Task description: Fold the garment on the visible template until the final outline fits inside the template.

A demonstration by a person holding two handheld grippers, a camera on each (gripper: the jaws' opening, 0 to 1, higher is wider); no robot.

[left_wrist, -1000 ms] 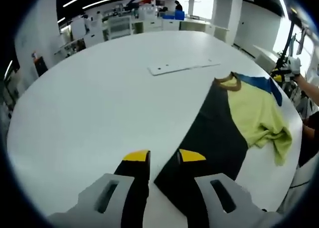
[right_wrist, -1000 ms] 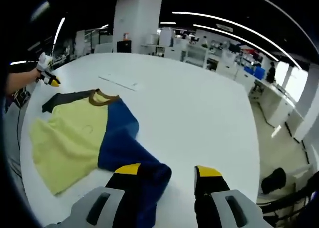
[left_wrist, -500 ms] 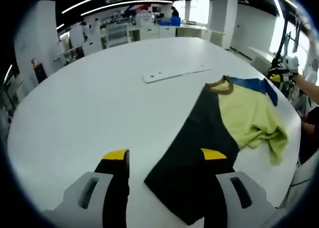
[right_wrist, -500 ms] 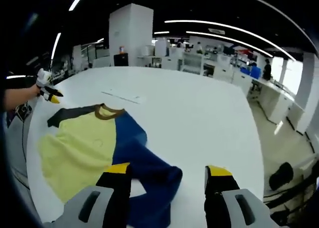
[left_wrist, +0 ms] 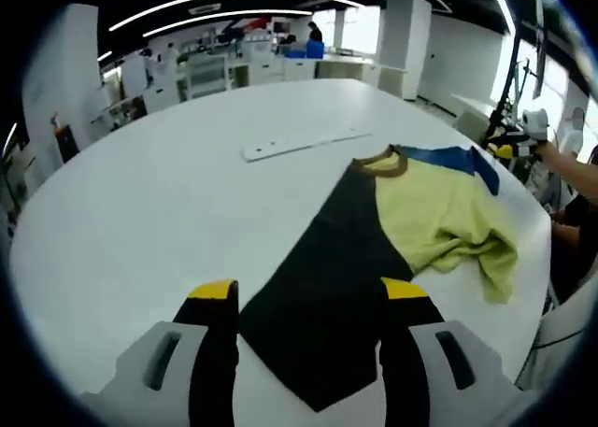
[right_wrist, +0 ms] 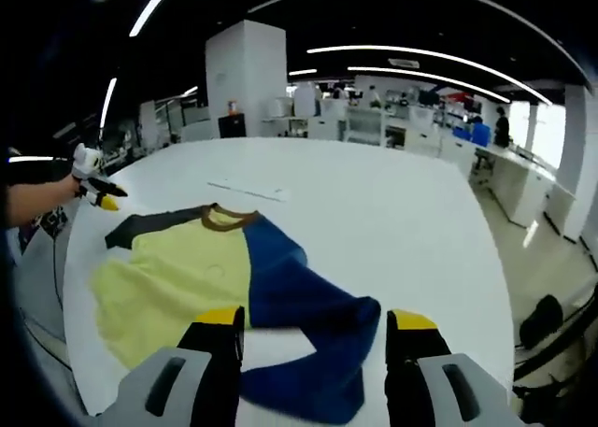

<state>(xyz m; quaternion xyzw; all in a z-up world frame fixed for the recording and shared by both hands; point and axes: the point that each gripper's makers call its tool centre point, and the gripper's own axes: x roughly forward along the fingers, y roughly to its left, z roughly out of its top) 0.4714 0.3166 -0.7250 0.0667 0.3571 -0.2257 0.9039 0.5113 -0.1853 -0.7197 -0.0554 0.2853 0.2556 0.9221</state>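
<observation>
1. In the left gripper view, the left tongs [left_wrist: 309, 291] stand apart, yellow tips on either side of the garment's [left_wrist: 392, 231] black sleeve, gripping nothing.
2. In the right gripper view, the right tongs [right_wrist: 316, 320] stand apart too, the garment's blue sleeve lying crumpled between the tips, not pinched.
3. The garment lies spread on the white tabletop [left_wrist: 168, 193]: yellow body in the middle, one black sleeve, one blue sleeve, brown collar [right_wrist: 227, 218] toward the far side.
4. Beyond the collar, a flat white strip [left_wrist: 304, 143] lies on the tabletop, apart from the garment.
5. Farther off stand office desks and ceiling light strips.
</observation>
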